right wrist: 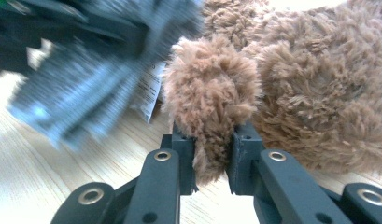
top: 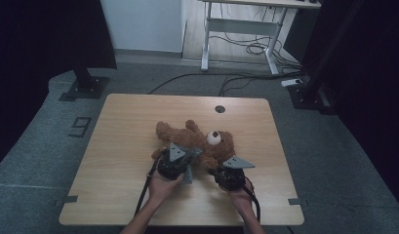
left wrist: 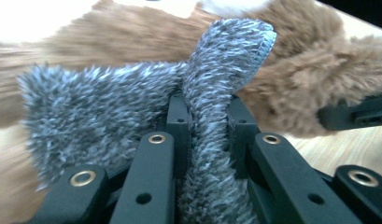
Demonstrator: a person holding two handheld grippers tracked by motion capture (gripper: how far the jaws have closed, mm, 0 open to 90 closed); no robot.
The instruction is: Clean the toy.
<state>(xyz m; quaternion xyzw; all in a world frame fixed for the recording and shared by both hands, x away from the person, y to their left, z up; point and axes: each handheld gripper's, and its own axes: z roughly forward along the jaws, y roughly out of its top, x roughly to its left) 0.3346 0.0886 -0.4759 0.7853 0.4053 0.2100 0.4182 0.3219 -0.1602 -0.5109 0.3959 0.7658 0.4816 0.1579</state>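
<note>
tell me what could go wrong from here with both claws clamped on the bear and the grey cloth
1. The left claw pinches only a narrow fold of the fuzzy grey knitted cloth; a tug could pull it free.
2. The right claw grips just one limb of the brown plush teddy bear, so the bear may twist or drag across the light wooden table.
3. The claws sit close together and might collide.

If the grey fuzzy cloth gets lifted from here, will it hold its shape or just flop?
Likely flop: the grey cloth already folds and bunches where the left gripper pinches it. Probably light, being thin pile fabric. Its fuzzy surface should resist slipping from the jaws.
</note>
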